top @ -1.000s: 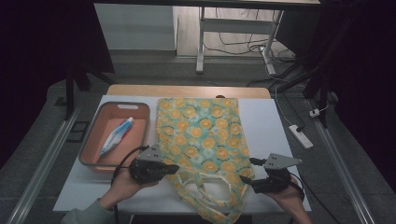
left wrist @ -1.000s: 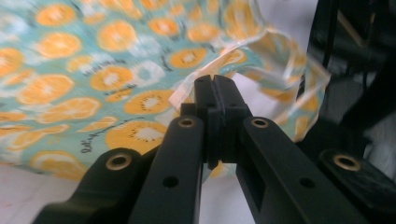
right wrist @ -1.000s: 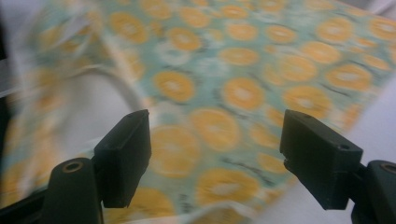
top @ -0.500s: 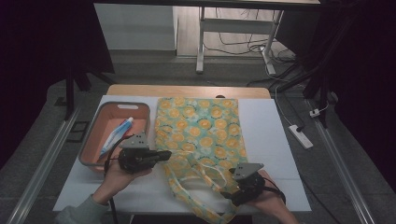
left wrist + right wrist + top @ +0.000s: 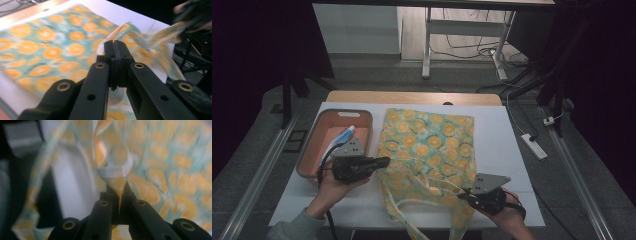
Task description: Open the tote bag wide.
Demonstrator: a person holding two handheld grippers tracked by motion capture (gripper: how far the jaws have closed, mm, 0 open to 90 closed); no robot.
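No readable text, label, brand, number or sign shows anywhere.

Your cloth bag (image 5: 427, 150) lies flat across the middle of the white table (image 5: 507, 150), its far edge close to the table's far edge and its near end at the near edge. It's teal, printed all over with orange rounds (citrus slices, by the look). Near you the mouth is ruffled and lifted, and the strap handles (image 5: 412, 220) trail over the table's near edge.
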